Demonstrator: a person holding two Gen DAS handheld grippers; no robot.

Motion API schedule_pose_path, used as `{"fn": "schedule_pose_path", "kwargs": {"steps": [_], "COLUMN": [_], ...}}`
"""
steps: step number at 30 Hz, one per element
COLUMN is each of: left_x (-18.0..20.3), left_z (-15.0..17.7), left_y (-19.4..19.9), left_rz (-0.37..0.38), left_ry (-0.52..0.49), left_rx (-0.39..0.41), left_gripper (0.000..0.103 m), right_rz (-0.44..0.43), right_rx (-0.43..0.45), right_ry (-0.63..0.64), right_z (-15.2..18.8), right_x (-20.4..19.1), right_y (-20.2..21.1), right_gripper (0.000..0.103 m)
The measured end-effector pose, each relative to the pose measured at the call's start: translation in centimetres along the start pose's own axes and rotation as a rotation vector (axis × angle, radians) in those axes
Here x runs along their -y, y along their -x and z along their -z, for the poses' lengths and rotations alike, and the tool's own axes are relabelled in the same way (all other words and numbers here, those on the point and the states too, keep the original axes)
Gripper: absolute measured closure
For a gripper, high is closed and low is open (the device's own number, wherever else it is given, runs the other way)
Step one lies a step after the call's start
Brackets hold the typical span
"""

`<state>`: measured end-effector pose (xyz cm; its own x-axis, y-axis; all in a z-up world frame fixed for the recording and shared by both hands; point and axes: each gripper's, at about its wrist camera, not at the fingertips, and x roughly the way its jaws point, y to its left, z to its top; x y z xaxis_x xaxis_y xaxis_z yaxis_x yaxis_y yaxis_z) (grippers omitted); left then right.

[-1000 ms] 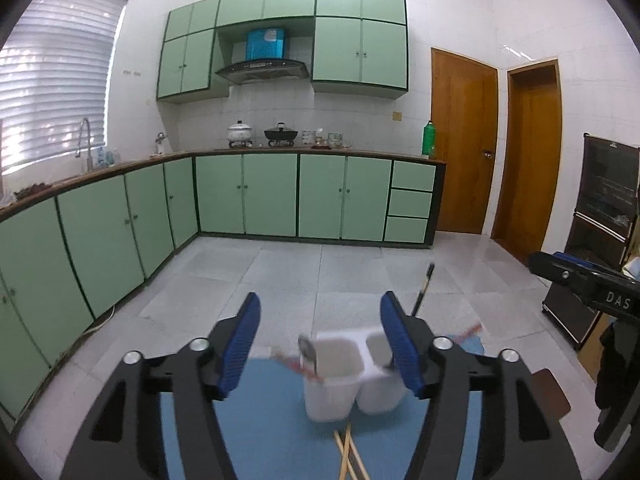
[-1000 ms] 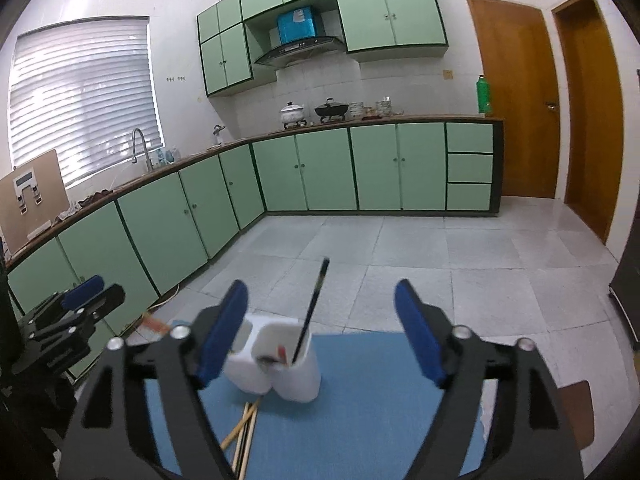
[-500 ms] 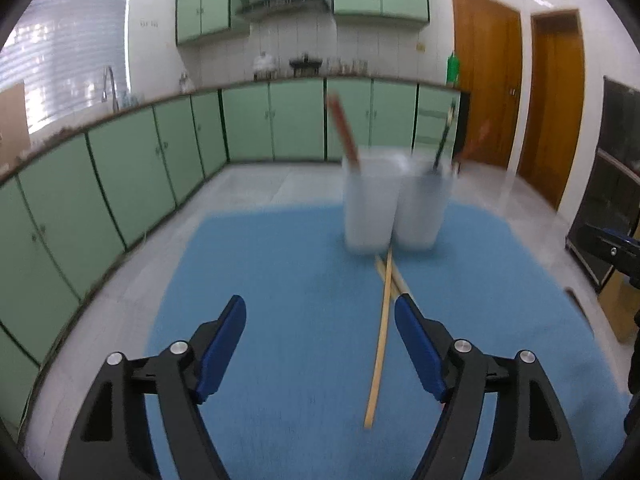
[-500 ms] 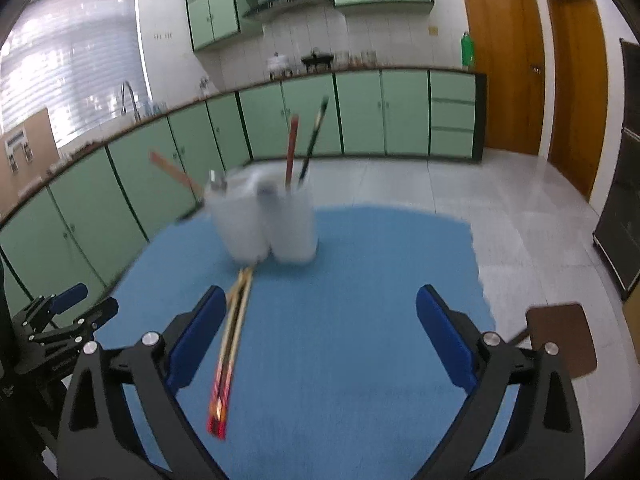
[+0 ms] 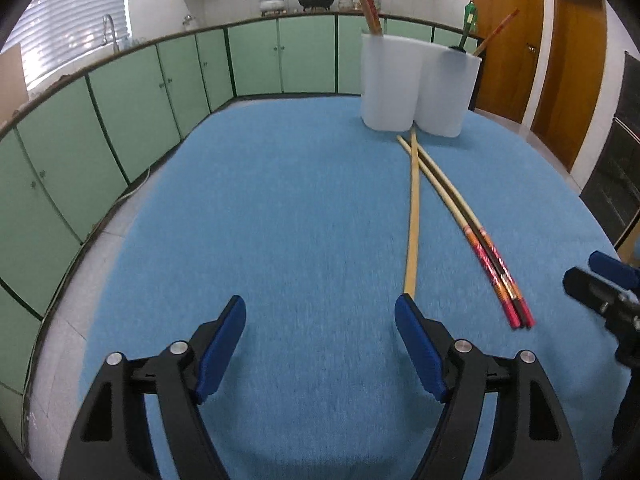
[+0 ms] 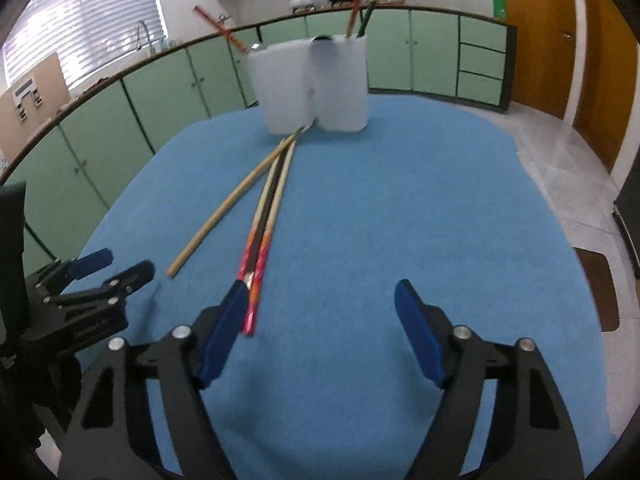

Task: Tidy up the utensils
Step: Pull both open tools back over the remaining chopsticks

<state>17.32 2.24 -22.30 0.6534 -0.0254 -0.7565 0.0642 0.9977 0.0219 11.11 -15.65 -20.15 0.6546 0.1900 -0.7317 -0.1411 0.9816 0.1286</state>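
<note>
On the table: a blue cloth (image 5: 280, 220) is spread.
Holder: a white two-cup holder (image 5: 418, 84) is set at the far edge, sticks standing in it.
Chopsticks: a plain one (image 5: 413, 216) and a red-ended pair (image 5: 486, 252) are laid before the holder.
Left gripper (image 5: 320, 314): held apart, nothing grasped.
Right gripper (image 6: 320, 300): being closed, nothing clamped; red ends just beside its left finger.

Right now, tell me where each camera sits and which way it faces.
Left wrist: sits on the left tool, facing down across the blue mat toward the white holder; its own open fingers show, the right tool at the right edge.
Right wrist: sits on the right tool, same heading; its closing fingers show, nothing between them, the left tool at the left edge.
Shared: mat, holder, loose chopsticks.
</note>
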Motion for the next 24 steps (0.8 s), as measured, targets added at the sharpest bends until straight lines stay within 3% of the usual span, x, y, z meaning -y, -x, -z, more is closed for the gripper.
{"fn": "schedule_pose_path", "kwargs": {"steps": [5,10,19,24], "left_x": [-0.2,-0.2,-0.4,-0.2], "left_z": [-0.1,-0.1,-0.1,-0.1], "left_y": [-0.2,-0.4,-0.8,-0.8], "left_rz": [0.005,0.008,0.008,0.004], "left_ry": [0.010,0.020,0.030,0.024], "left_rx": [-0.002,-0.010,-0.022,-0.024], "left_gripper": [0.027,0.027,0.027,0.027], "right_rz": [-0.058,-0.065,-0.009,-0.056], "right_rx": [-0.045,-0.072,-0.060,-0.055], "right_ry": [0.021,0.052,0.034,0.029], "right_z": [0.5,0.8,0.6,0.7], "right_x": [-1.1,-1.9,-0.3,0.3], "right_y": [-0.4,-0.8,-0.6,-0.2], "right_gripper": [0.051,0.062,0.071,0.069]}}
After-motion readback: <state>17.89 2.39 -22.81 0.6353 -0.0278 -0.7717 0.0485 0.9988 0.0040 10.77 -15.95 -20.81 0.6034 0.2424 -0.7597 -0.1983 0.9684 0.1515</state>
